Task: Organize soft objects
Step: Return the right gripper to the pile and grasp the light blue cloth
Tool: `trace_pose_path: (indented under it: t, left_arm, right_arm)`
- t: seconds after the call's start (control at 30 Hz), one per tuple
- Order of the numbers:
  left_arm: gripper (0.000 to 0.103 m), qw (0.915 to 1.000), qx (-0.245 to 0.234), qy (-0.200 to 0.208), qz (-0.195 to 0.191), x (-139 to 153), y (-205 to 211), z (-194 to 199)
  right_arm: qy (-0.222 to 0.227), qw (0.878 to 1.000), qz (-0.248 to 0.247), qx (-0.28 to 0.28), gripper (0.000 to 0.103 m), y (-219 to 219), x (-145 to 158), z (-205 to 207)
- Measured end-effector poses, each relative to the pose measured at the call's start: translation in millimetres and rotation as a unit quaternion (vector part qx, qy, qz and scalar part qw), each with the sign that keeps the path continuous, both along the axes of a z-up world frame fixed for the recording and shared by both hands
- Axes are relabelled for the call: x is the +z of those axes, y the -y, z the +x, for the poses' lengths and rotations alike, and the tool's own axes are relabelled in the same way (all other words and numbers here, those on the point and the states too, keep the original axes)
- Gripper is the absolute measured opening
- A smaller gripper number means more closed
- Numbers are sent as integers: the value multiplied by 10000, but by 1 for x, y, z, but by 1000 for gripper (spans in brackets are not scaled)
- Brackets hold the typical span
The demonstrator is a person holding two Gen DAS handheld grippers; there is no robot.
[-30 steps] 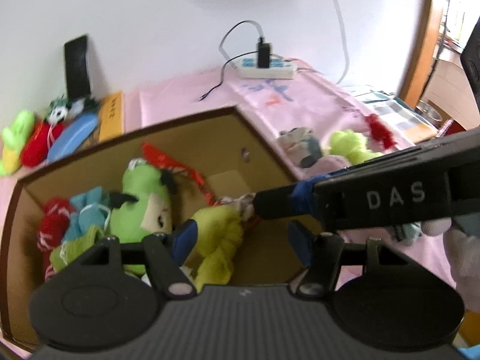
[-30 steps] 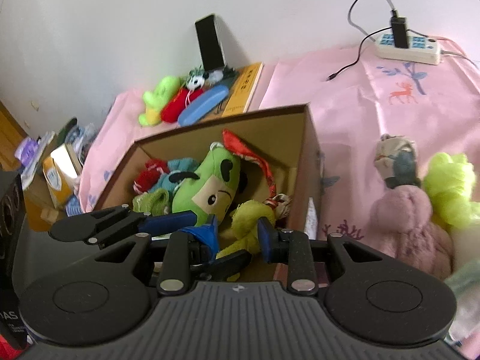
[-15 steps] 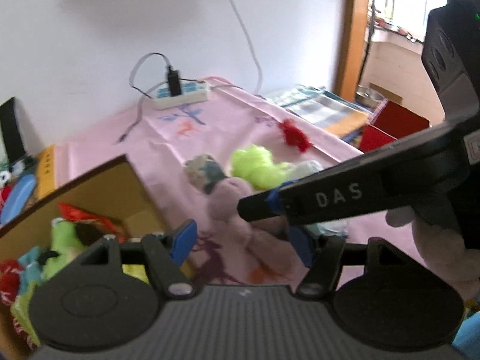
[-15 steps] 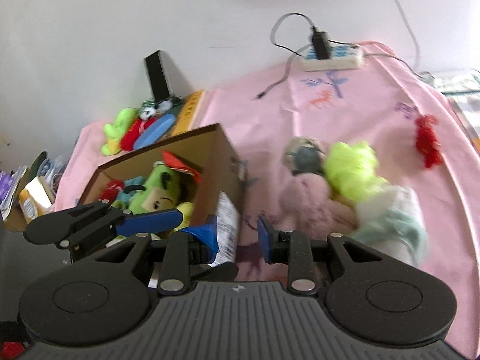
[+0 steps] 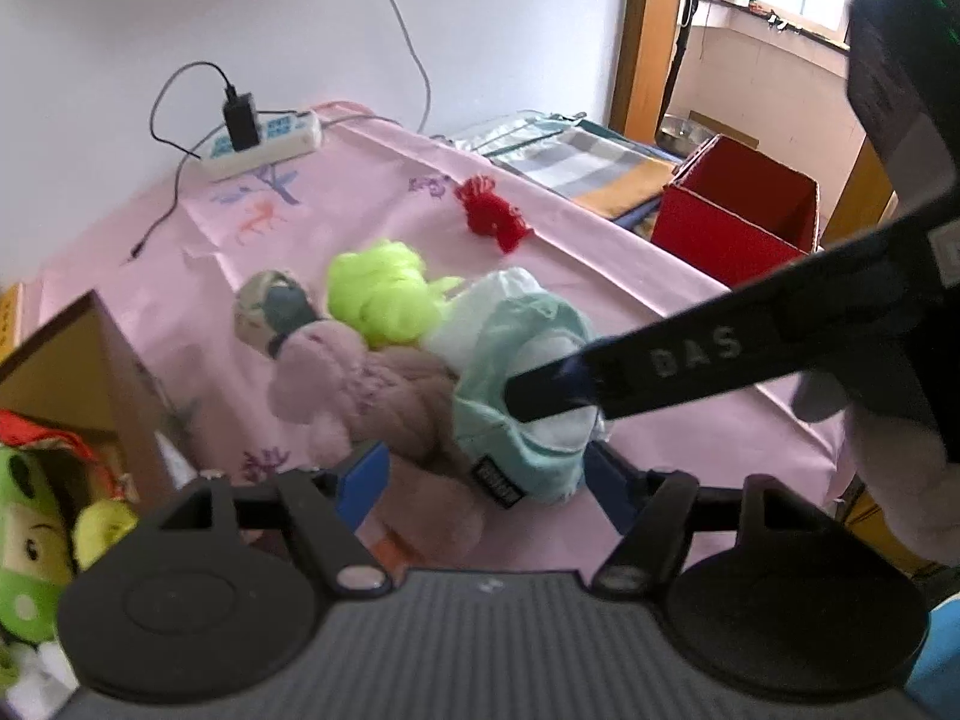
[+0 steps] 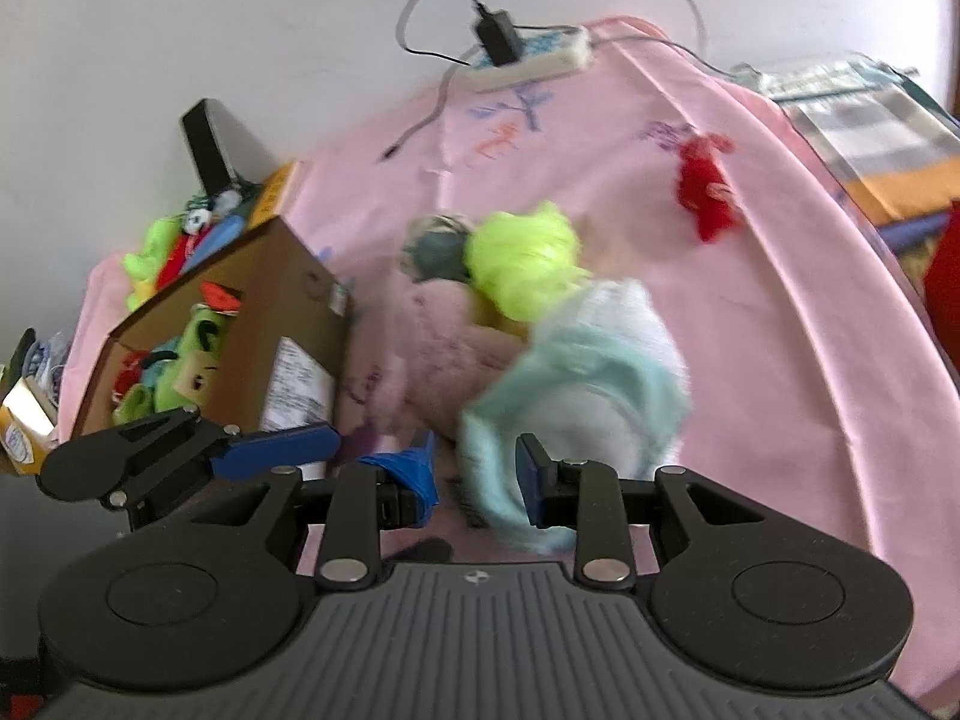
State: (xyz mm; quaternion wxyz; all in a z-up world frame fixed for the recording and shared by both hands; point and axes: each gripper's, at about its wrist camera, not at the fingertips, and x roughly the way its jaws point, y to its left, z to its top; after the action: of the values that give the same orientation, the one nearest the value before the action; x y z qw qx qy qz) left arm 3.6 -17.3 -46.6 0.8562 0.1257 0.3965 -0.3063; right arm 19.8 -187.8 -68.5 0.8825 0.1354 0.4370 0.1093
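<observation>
Both tools tilt downward over the mint plush point(image 5: 528, 354), left tool point(image 5: 483, 483) spreading wider, right tool point(image 6: 474, 471) spread, empty.

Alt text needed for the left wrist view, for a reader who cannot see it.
The open left claw points at a pale teal plush in a pile of soft toys on a pink cloth. The right claw crosses from the right; a cardboard box sits left.
</observation>
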Motion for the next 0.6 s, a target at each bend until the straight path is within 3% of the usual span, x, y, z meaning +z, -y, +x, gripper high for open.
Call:
trace_pose_path:
  t: [0.3, 0.47, 0.53, 0.6]
  left_arm:
    - [76, 9999, 3, -115, 113, -24, 36, 23]
    - [76, 9992, 275, -239, 144, -35, 49, 36]
    - [65, 9988, 361, -312, 108, -37, 51, 38]
    - [62, 9983, 425, -400, 74, -38, 52, 37]
  right_arm:
    - [-249, 9996, 111, -113, 12, 42, -9, 4]
    - [-389, 9989, 230, -104, 12, 63, -13, 11]
    - [-479, 9980, 388, -99, 12, 70, -16, 15]
    - [-546, 9971, 519, -76, 12, 75, -19, 20]
